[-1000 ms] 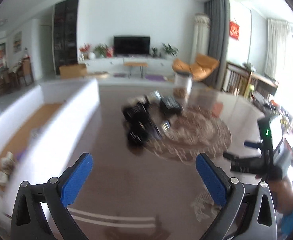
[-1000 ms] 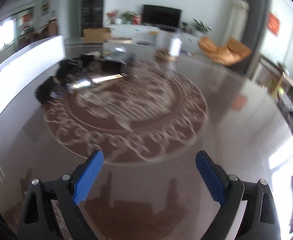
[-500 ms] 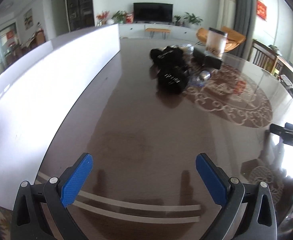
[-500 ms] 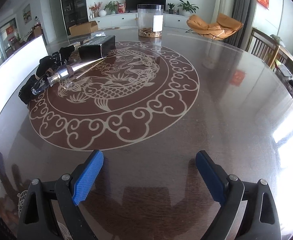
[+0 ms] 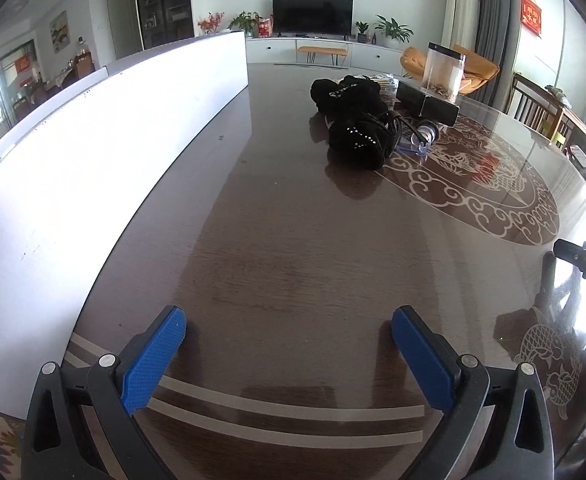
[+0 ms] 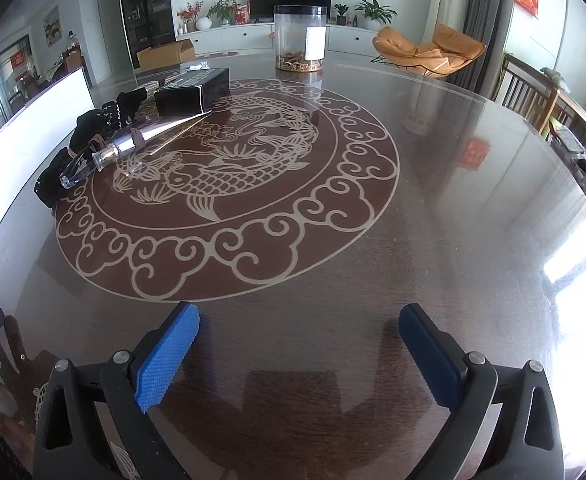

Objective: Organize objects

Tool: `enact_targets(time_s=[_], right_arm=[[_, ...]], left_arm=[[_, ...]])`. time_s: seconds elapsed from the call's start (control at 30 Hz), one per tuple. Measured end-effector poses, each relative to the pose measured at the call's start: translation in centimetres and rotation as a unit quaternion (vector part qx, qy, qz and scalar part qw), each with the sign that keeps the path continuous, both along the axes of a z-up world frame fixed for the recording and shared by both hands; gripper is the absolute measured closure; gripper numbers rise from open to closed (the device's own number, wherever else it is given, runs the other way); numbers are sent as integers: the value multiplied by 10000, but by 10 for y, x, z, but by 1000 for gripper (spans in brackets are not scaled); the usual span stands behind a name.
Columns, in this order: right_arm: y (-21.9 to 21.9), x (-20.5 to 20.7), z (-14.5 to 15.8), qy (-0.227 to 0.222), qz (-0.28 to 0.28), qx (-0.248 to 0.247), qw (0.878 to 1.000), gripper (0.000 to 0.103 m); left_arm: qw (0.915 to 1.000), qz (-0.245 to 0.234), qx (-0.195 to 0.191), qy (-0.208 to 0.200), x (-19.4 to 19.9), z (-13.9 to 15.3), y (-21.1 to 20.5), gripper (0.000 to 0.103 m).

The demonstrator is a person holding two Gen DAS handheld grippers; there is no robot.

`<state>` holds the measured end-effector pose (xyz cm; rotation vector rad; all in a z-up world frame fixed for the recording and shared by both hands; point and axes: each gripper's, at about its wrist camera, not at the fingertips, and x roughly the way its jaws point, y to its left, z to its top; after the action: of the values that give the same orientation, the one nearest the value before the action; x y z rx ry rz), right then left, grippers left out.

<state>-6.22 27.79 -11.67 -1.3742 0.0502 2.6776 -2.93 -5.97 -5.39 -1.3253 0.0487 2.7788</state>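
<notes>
Several loose things are lying bunched in the upper left of the right wrist view: black gloves, a shiny silver tube with a clear cap resting across them, a black box just behind, and a clear jar standing apart near the top centre. In the left wrist view the same heap is sitting in the upper middle, beside a tall white board filling the left. Both tools are hanging well short of it: the left gripper is standing released over bare wood, and the right gripper, whose jaws have just been opening wider, is spread with nothing between its pads. Trouble is probably waiting in the tangle, since tugging a glove could be dragging the tube along and sending it rolling on the glossy table, and a careless reach could be tipping the jar. Room is looking generous across the patterned centre and right, while the board is closing off the left side and the table's curved edge is running near the frame's lower corners.
</notes>
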Motion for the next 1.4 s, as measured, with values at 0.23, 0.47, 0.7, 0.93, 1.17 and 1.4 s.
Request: enact_targets(time_s=[0.23,0.47,0.7,0.93,1.17,1.4], right_arm=[[3,-1,-1,-45,-48,-98,9999,0],[2,-2,-1,-45,-49,-99,9999,0],[3,-2,-1,-46,-48,-100,9999,0],[2,-2,-1,-46,-48,-100,9999,0],[2,-2,-1,-46,-50,-100,9999,0],[2,-2,-1,-55,-55,-104,9999,0]], left_arm=[[10000,-23,-3,88,3,0,0,0],[9997,-48,4,229,7,0,-1,0],[9997,-49,-1,255,8,0,-1,0],[9995,-67,4,294,10,0,-1,0],[9992,-84,25,384,16,-1,-8,0],[9987,-100,33,492,18,-2,-7,0]])
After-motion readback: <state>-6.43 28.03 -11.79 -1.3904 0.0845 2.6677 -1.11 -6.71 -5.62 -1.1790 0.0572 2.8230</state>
